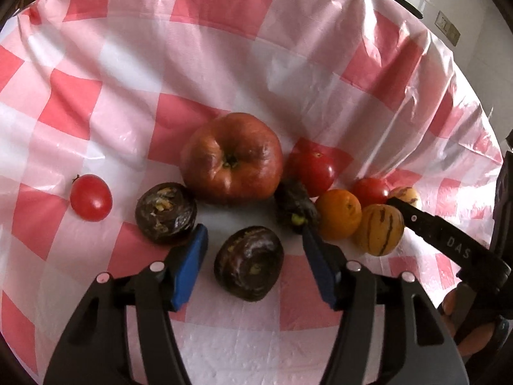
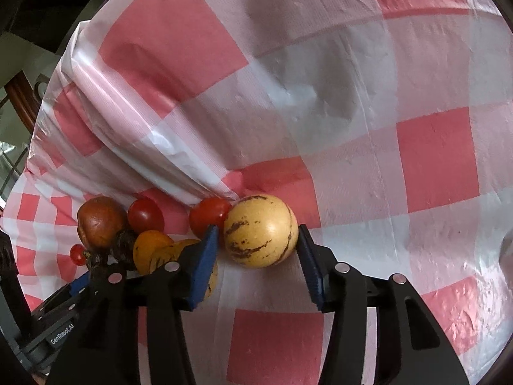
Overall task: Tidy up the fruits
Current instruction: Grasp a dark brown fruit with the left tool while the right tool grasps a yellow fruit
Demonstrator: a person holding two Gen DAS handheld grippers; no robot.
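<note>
In the left wrist view a dark wrinkled round fruit (image 1: 248, 263) lies between the blue pads of my left gripper (image 1: 253, 234), which is open with small gaps on both sides. Two more dark fruits (image 1: 165, 211) (image 1: 296, 207) flank a big red apple (image 1: 232, 157). In the right wrist view a yellow brown-streaked fruit (image 2: 261, 231) sits at the fingertips of my right gripper (image 2: 259, 234). Those jaws stand open around it, the pads barely clear of its skin. An orange fruit (image 1: 338, 213) and a second streaked yellow fruit (image 1: 381, 229) lie beside it.
Red tomatoes (image 1: 91, 197) (image 1: 312, 166) (image 1: 370, 191) lie scattered on the red-and-white checked cloth (image 1: 256, 48). The cloth rises in a crumpled fold (image 2: 160, 160) just behind the fruit row. A wall with a switch plate (image 1: 447, 27) stands past the table's far right edge.
</note>
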